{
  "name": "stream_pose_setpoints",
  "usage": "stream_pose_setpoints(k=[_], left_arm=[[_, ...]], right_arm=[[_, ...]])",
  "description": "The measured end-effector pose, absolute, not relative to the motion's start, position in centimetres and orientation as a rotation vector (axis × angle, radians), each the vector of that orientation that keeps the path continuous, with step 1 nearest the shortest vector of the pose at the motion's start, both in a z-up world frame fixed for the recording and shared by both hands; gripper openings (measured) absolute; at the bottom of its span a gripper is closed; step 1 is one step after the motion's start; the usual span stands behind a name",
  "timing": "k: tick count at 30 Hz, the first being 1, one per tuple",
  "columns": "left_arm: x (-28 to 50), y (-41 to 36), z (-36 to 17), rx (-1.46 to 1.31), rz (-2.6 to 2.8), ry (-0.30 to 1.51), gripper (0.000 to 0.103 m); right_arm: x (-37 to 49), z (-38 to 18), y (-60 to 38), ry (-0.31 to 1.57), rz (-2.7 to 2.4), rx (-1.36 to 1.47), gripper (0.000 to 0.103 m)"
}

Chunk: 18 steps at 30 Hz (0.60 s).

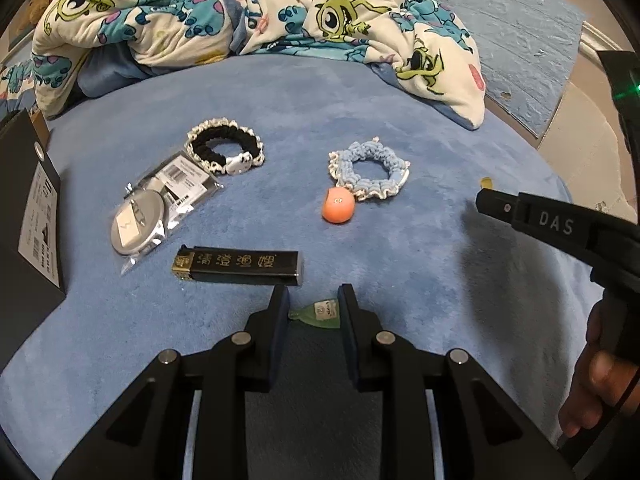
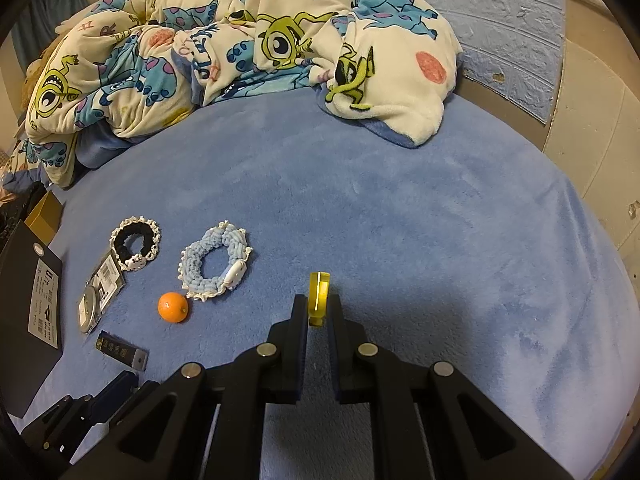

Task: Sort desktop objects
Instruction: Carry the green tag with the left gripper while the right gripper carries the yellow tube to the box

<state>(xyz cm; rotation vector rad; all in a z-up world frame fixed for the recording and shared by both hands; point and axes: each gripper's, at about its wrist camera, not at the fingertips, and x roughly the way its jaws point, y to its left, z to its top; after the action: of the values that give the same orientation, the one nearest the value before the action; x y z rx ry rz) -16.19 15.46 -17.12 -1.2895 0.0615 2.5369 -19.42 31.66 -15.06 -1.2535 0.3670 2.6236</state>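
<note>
My left gripper (image 1: 313, 300) is open around a small green packet (image 1: 319, 313) that lies on the blue blanket between its fingertips. My right gripper (image 2: 317, 310) is shut on a thin yellow piece (image 2: 318, 298) and holds it upright above the blanket. It shows at the right in the left wrist view (image 1: 490, 198). On the blanket lie a black lighter (image 1: 239, 267), an orange ball (image 1: 338, 204), a blue scrunchie (image 1: 369, 170), a black scrunchie (image 1: 225, 147) and a bagged silver disc (image 1: 138, 222). The ball (image 2: 173, 307) and blue scrunchie (image 2: 216, 266) also show in the right wrist view.
A black box (image 1: 30, 216) stands at the left edge of the bed. A rumpled cartoon-print quilt (image 1: 248, 8) is heaped along the back. The bed's right edge (image 2: 592, 216) drops to a pale floor. Open blue blanket (image 2: 440, 240) lies on the right.
</note>
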Motion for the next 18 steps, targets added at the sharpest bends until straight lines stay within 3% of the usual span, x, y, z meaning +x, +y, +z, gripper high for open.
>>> stream_pose_setpoints(k=[18], left_arm=[[-15.8,10.0,-11.4,-1.250,2.659,-0.022,0.025]], right_arm=[[-18.3,-11.5,28.0,0.288,2.723,-1.214,0.009]])
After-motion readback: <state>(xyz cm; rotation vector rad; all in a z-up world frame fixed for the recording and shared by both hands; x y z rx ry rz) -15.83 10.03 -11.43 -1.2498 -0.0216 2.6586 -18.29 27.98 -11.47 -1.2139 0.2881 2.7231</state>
